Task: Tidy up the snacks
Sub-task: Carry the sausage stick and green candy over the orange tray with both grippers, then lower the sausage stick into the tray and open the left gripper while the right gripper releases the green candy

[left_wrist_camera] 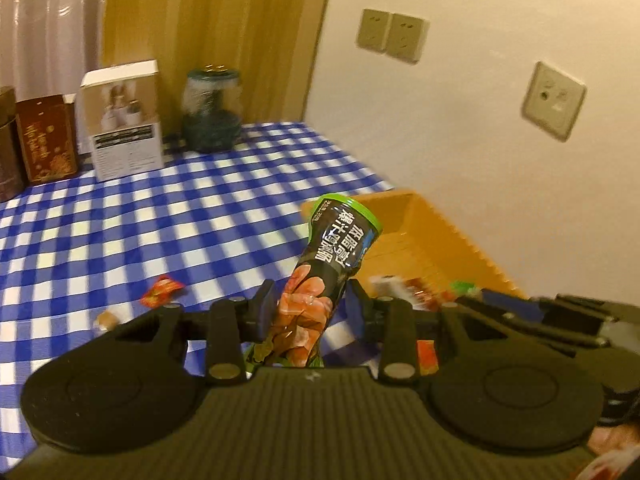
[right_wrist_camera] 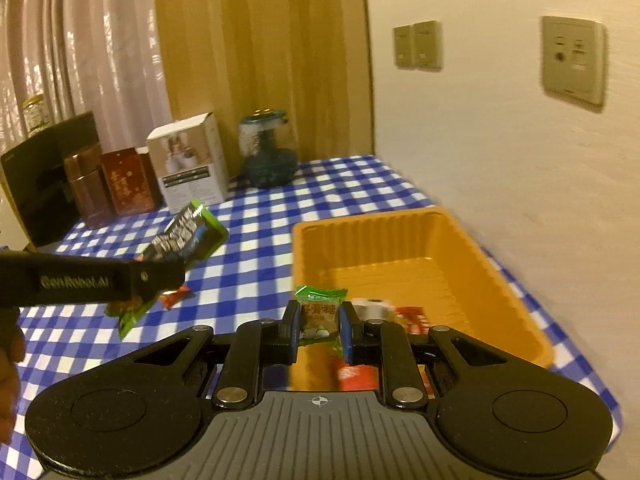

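Left gripper [left_wrist_camera: 311,312] fingers were clamped on a dark green-trimmed snack packet [left_wrist_camera: 320,264] above the checked desk [left_wrist_camera: 140,220], right gripper [right_wrist_camera: 319,330] fingers pinched a small green-topped candy [right_wrist_camera: 320,312] over the orange tray [right_wrist_camera: 500,280], both apparently for sorting there.

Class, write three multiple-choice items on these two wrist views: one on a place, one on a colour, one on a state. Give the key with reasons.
1. Where does the orange tray stand?
A. On the checked tablecloth, near the wall
B. On the floor
C. On top of the white box

2. What colour edges the dark snack pack?
A. Red
B. Green
C. Yellow

3. What is the right gripper doing?
A. Standing open and empty
B. Gripping the glass jar
C. Holding a green-topped candy

Key: 1 A, the tray sits on the cloth by the wall. 2 B, its end rim is green. 3 C, the fingers clamp the wrapper.
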### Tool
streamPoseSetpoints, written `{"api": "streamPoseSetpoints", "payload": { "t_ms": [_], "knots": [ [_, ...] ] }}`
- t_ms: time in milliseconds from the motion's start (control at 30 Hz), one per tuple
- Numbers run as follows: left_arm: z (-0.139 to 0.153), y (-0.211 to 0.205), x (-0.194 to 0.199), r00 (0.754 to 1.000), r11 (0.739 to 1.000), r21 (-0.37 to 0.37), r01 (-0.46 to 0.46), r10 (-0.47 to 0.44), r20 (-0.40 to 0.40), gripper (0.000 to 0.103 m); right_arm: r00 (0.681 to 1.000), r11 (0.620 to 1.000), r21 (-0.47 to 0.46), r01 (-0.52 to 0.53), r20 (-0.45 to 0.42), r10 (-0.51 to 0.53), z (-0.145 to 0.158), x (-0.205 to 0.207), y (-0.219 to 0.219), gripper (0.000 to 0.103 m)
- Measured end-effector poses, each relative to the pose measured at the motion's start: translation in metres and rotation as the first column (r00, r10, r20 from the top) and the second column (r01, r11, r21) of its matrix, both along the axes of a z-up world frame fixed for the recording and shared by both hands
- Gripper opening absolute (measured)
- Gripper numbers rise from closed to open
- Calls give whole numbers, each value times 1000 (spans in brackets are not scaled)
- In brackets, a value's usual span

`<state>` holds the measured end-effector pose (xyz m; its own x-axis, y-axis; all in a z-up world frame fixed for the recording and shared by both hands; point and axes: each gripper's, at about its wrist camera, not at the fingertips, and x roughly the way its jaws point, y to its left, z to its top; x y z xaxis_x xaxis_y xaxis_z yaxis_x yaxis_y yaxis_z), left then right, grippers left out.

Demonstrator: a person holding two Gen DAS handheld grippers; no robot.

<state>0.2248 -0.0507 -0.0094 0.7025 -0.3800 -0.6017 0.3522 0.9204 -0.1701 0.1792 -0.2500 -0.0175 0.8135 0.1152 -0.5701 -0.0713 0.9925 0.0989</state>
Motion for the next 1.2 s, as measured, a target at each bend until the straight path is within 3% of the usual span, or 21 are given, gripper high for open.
{"api": "streamPoseSetpoints", "payload": {
  "t_ms": [233,533,1200],
  "knots": [
    [5,-49,-7,999,998,-46,37,-38,-15,33,998,998,-13,55,13,-55,6,-11,-39,21],
    [-17,-92,0,997,996,-85,26,-32,-66,33,993,993,-23,118,18,-118,5,-10,-79,21],
    [-39,-102,37,997,999,-54,0,-3,-72,33,987,987,-10,161,-2,-161,-13,14,-108,21]
  ]
}}
